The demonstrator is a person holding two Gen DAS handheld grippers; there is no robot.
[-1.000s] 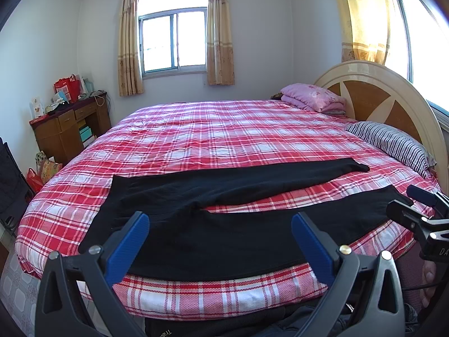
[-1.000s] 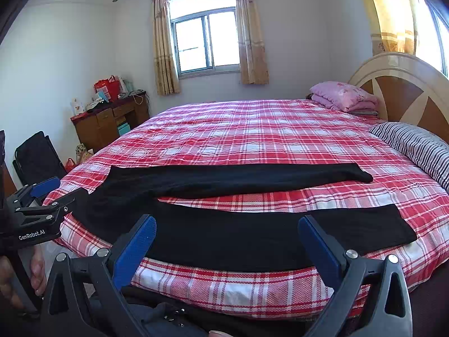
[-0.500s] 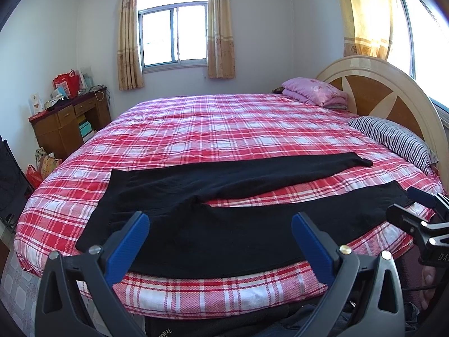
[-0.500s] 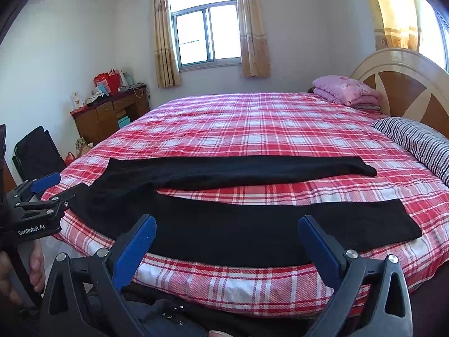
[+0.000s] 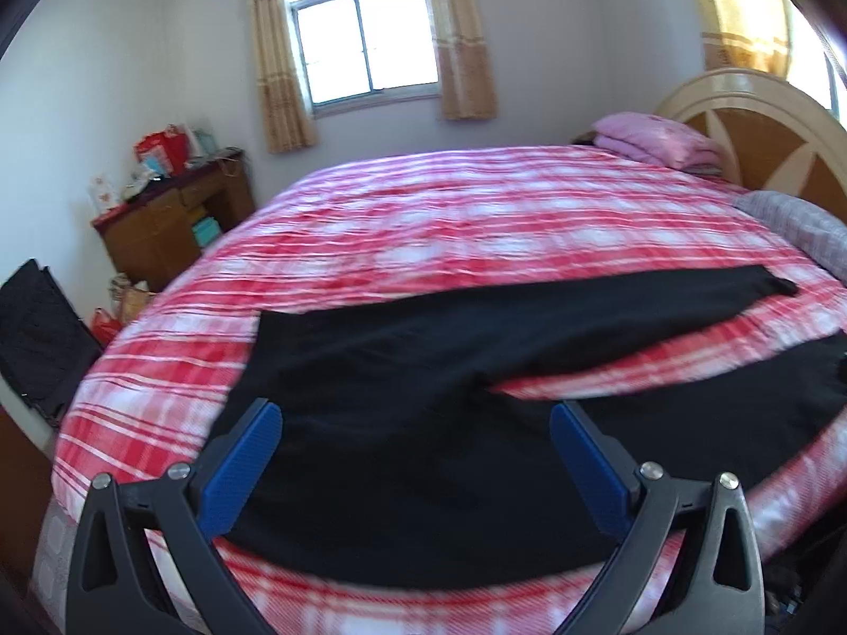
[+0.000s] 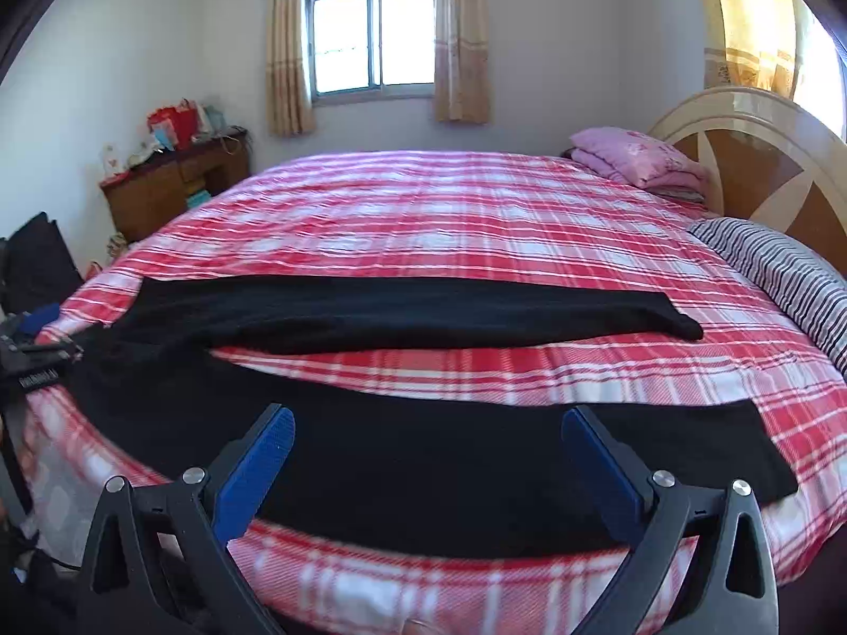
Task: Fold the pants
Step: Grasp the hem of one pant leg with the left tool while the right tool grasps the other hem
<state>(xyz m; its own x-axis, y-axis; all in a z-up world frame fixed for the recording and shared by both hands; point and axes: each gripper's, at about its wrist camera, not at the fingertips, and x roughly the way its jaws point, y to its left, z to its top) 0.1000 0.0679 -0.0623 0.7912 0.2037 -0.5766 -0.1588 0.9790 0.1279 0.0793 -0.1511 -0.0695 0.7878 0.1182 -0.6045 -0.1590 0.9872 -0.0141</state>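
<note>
Black pants (image 5: 423,423) lie spread flat on the red plaid bed (image 5: 476,222), waist at the left, the two legs reaching right in a V. They also show in the right wrist view (image 6: 423,455). My left gripper (image 5: 415,423) is open and empty, over the waist and crotch part near the bed's front edge. My right gripper (image 6: 429,423) is open and empty, over the near leg. The left gripper also shows at the left edge of the right wrist view (image 6: 32,354), by the waist.
A striped pillow (image 6: 783,270) and a folded pink blanket (image 6: 635,159) lie by the round headboard (image 6: 767,148) at the right. A wooden desk (image 6: 174,185) with clutter stands at the back left. A black bag (image 5: 37,333) stands left of the bed.
Both grippers have moved forward and closer over the pants. The left wrist view has swung left and is blurred by motion; the right gripper has left that view.
</note>
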